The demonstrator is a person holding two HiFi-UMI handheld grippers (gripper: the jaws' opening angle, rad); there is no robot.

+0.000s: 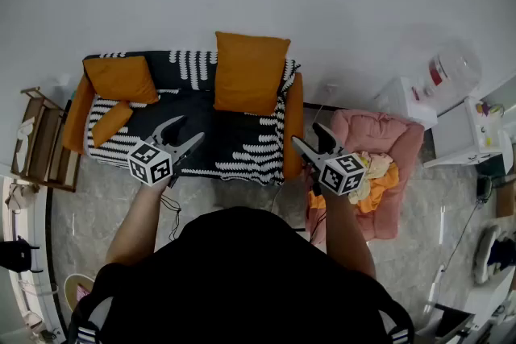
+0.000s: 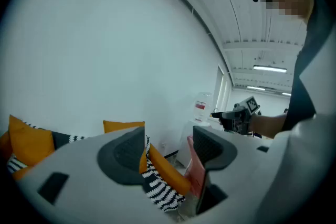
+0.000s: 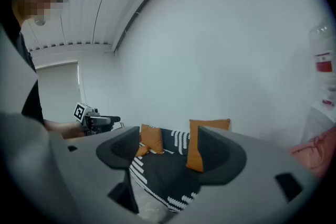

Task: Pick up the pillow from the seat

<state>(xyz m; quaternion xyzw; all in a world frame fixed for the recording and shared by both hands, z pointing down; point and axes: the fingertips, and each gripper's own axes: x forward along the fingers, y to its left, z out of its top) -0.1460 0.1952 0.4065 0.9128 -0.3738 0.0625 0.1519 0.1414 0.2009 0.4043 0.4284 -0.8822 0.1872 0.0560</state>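
A sofa (image 1: 234,149) with a black-and-white cover and orange arms stands against the wall. On its seat a large orange pillow (image 1: 250,72) leans upright at the right. A second orange pillow (image 1: 121,79) and a small one (image 1: 111,122) lie at the left. My left gripper (image 1: 184,130) hovers open over the seat's front left, holding nothing. My right gripper (image 1: 310,137) is open beside the sofa's right arm, also holding nothing. In the right gripper view the large pillow (image 3: 195,155) shows between the open jaws of the right gripper (image 3: 168,149), well beyond them. The left gripper (image 2: 168,149) frames the sofa's right arm (image 2: 165,168).
A pink armchair (image 1: 387,137) piled with clothes stands right of the sofa. Beyond it are a white cabinet (image 1: 403,101) and a water bottle (image 1: 451,68). A wooden rack (image 1: 40,145) stands left of the sofa. Cables lie on the marble floor (image 1: 173,209).
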